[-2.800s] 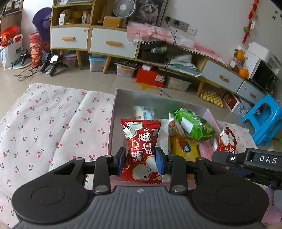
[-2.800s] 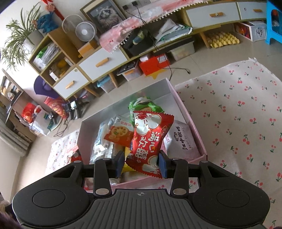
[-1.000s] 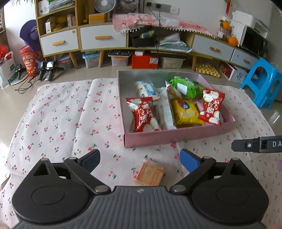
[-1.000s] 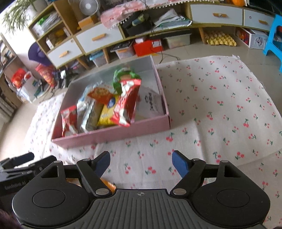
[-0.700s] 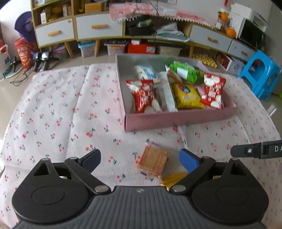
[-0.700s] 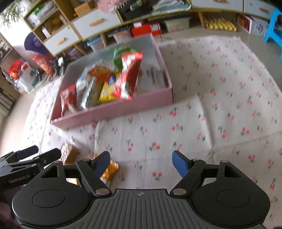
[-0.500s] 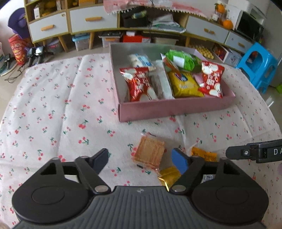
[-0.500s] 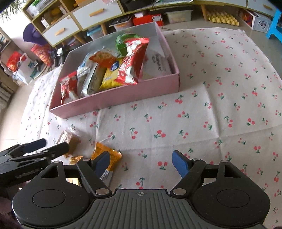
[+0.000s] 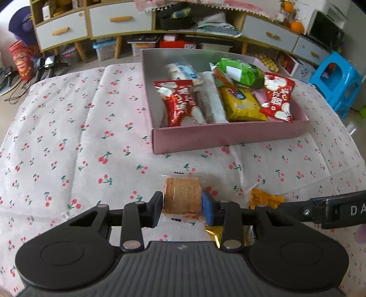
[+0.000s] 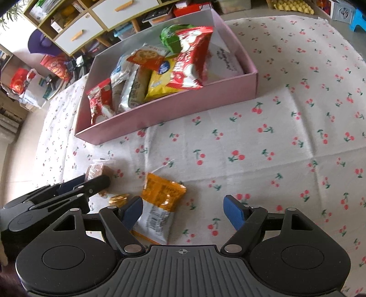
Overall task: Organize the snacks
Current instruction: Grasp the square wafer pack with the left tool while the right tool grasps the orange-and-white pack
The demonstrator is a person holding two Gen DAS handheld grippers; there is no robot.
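A lived-in home is shown, most likely a living room. A long low sideboard with white drawers and wooden handles is seen along the wall, its open shelves crammed with boxes and papers. Storage bins and a red box are tucked beneath it on a tiled floor. Oranges, a dark microwave-like appliance and a blue plastic stool are seen to one side. A cherry-print cloth is spread in the foreground, and a potted plant is glimpsed in the right wrist view

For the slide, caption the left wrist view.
Left gripper closing on clear-wrapped brown biscuit pack, pink snack box beyond.
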